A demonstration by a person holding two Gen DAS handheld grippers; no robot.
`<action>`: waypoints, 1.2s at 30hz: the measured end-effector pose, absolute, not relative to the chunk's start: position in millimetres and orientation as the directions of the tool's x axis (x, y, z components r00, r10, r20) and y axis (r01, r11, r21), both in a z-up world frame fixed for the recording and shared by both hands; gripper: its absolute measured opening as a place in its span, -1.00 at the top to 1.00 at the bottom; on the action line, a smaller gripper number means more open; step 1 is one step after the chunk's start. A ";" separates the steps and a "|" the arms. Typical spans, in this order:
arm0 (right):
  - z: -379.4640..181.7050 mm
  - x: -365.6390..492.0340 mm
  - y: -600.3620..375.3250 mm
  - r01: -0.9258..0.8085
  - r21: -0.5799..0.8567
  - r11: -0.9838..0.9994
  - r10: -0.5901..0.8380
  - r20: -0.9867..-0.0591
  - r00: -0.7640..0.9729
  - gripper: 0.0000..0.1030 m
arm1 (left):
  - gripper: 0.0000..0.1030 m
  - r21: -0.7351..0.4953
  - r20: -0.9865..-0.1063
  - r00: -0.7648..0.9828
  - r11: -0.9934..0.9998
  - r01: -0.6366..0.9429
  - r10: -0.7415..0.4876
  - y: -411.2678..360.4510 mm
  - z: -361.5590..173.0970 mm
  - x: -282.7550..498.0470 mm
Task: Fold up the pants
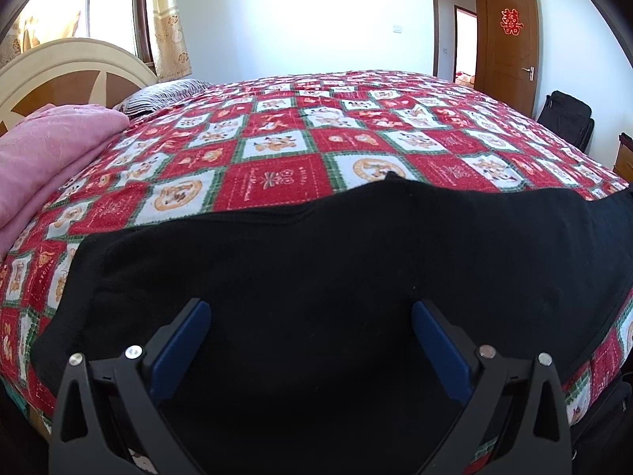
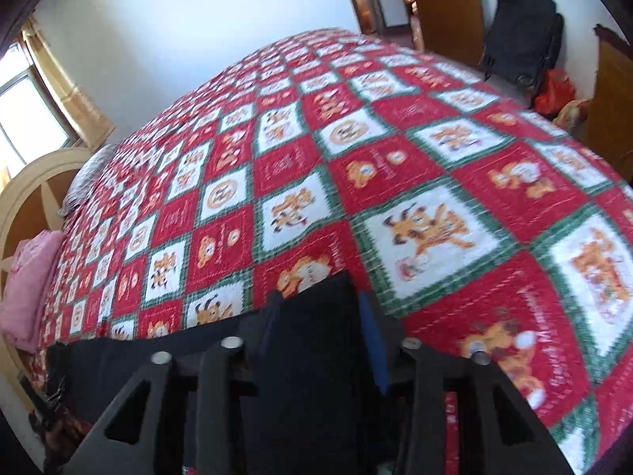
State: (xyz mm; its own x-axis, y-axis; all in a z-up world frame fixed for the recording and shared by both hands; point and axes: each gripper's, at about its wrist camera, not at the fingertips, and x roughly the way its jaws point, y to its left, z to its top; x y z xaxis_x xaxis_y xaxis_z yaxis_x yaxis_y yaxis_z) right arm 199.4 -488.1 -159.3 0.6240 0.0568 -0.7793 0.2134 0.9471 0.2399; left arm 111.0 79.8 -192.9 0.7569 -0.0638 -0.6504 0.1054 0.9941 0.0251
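Note:
Black pants (image 1: 316,237) lie spread across the near edge of a bed with a red, white and green patterned bedspread (image 1: 277,138). My left gripper (image 1: 310,304) hovers just over the pants with its blue-padded jaws wide open and nothing between them. In the right wrist view the picture is blurred. There my right gripper (image 2: 318,297) has its jaws drawn close on a raised fold of the black pants (image 2: 316,336), which fills the gap between the pads. The rest of the pants (image 2: 118,356) trail off to the left along the bedspread (image 2: 356,158).
A folded pink blanket (image 1: 47,158) and a striped pillow (image 1: 166,93) lie by the headboard (image 1: 59,75) at the left. A black suitcase (image 2: 522,35) and an open wooden door (image 1: 506,39) stand past the bed's far right side.

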 end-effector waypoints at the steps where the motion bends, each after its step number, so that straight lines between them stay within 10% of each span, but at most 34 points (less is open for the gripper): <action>1: -159.0 199.2 -484.9 0.224 0.201 0.954 0.019 -0.783 0.622 0.91 | -1.00 0.024 -0.651 0.757 0.994 0.105 -0.064 80.0 -193.2 110.8; 11: -163.6 197.1 -514.8 0.247 0.282 0.927 0.066 -0.771 0.633 0.93 | -1.00 0.011 -0.652 0.755 0.995 0.104 -0.072 78.5 -194.7 109.0; 17: -153.6 146.2 -538.1 0.324 0.349 0.879 0.037 -0.729 0.683 0.24 | -1.00 0.004 -0.653 0.754 0.994 0.105 -0.076 77.5 -195.3 108.3; 30: -167.6 144.5 -500.5 0.234 0.323 0.917 0.114 -0.776 0.621 0.24 | -1.00 0.010 -0.652 0.754 0.994 0.110 -0.077 76.8 -192.8 107.7; 36: -153.3 139.9 -472.5 0.205 0.287 0.936 0.077 -0.733 0.676 0.67 | -1.00 0.008 -0.641 0.764 0.995 0.100 -0.071 82.9 -186.6 107.8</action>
